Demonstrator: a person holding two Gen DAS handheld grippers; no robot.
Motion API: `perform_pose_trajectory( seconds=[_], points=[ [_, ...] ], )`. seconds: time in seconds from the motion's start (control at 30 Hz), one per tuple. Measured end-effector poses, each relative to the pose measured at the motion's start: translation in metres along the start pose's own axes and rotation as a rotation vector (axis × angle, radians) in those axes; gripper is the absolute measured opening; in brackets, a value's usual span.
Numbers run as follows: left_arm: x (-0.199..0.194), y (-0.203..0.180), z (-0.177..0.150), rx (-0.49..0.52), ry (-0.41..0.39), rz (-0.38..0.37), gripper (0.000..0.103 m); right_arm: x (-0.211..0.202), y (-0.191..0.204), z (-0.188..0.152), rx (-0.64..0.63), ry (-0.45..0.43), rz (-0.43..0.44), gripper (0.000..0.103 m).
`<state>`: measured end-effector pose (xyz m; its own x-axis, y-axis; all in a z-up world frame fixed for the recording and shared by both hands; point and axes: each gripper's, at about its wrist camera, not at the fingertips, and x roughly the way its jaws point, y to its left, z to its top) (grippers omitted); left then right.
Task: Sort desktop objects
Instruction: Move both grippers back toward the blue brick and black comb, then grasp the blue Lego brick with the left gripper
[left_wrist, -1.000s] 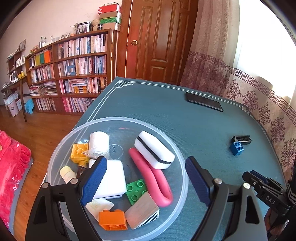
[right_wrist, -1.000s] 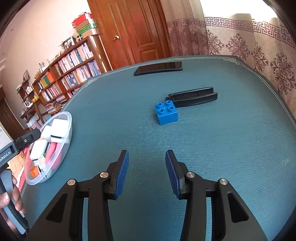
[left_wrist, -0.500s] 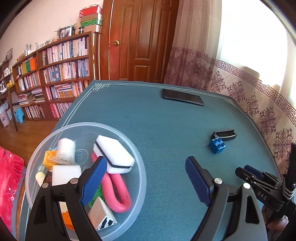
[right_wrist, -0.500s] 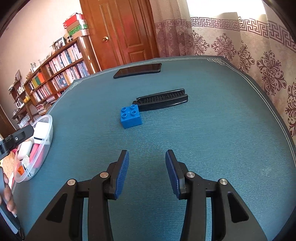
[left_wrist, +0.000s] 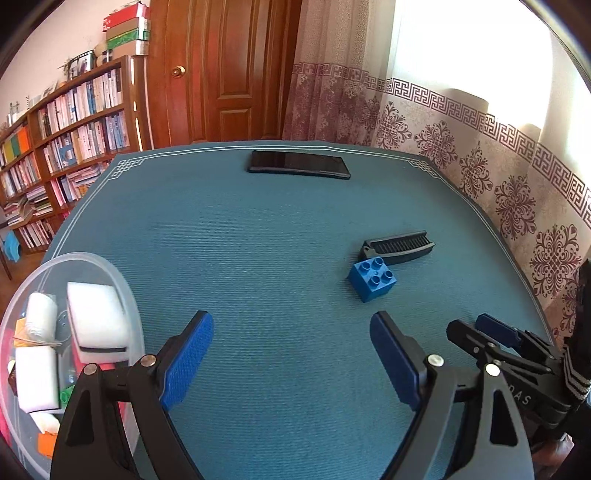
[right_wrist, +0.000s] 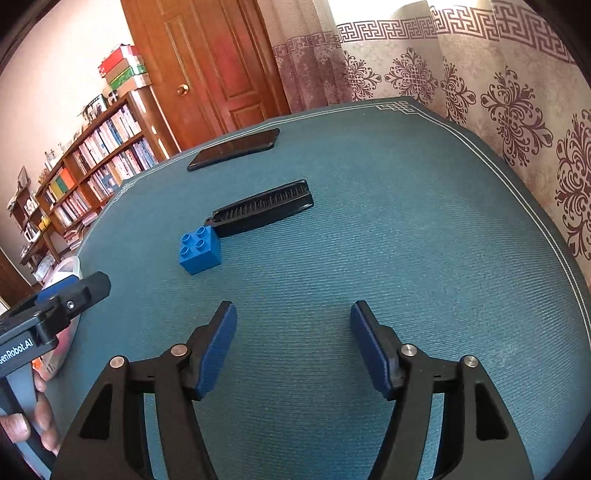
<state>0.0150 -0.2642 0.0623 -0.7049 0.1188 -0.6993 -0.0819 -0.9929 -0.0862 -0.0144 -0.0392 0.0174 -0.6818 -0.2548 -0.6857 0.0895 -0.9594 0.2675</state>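
A blue toy brick (left_wrist: 372, 280) (right_wrist: 200, 250) lies on the teal table mat (left_wrist: 258, 240), touching one end of a black comb (left_wrist: 398, 246) (right_wrist: 263, 208). My left gripper (left_wrist: 291, 356) is open and empty, hovering over bare mat left of and nearer than the brick. My right gripper (right_wrist: 293, 345) is open and empty too, with the brick ahead of it to the left. At the left table edge stands a clear plastic bowl (left_wrist: 122, 295) (right_wrist: 70, 266) holding white sponges, toy bricks and several other small items.
A black phone (left_wrist: 298, 164) (right_wrist: 234, 148) lies near the far edge of the mat. Beyond the table are a bookshelf (left_wrist: 62, 147), a wooden door (left_wrist: 225, 70) and patterned curtains (left_wrist: 480, 155). A hand (right_wrist: 33, 424) holds the left tool.
My left gripper has swung right, away from above the bowl, bringing the brick and comb nearer its centre. My right gripper has opened wider and turned right, shifting the brick and comb leftward.
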Motion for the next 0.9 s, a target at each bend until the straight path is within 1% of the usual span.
perform_pose_trajectory(
  seconds=[0.1, 0.37, 0.5, 0.67, 0.8, 0.9],
  points=[
    [0.01, -0.014, 0.004, 0.015, 0.012, -0.009, 0.089, -0.001, -0.003, 0.0, 0.017, -0.011, 0.007, 0.068],
    [0.033, -0.043, 0.013, 0.042, 0.039, -0.037, 0.089, -0.003, -0.008, 0.0, 0.029, -0.032, -0.054, 0.068],
    [0.045, -0.052, 0.017, 0.046, 0.052, -0.044, 0.089, -0.003, -0.011, 0.001, 0.043, -0.039, -0.054, 0.068],
    [0.058, -0.057, 0.02, 0.051, 0.056, -0.026, 0.089, -0.004, -0.012, 0.0, 0.047, -0.044, -0.057, 0.068],
    [0.066, -0.054, 0.023, 0.034, 0.053, -0.01, 0.089, -0.004, -0.012, 0.0, 0.054, -0.047, -0.06, 0.068],
    [0.07, -0.054, 0.024, 0.04, 0.047, -0.004, 0.089, -0.003, -0.011, 0.0, 0.053, -0.048, -0.063, 0.068]
  ],
)
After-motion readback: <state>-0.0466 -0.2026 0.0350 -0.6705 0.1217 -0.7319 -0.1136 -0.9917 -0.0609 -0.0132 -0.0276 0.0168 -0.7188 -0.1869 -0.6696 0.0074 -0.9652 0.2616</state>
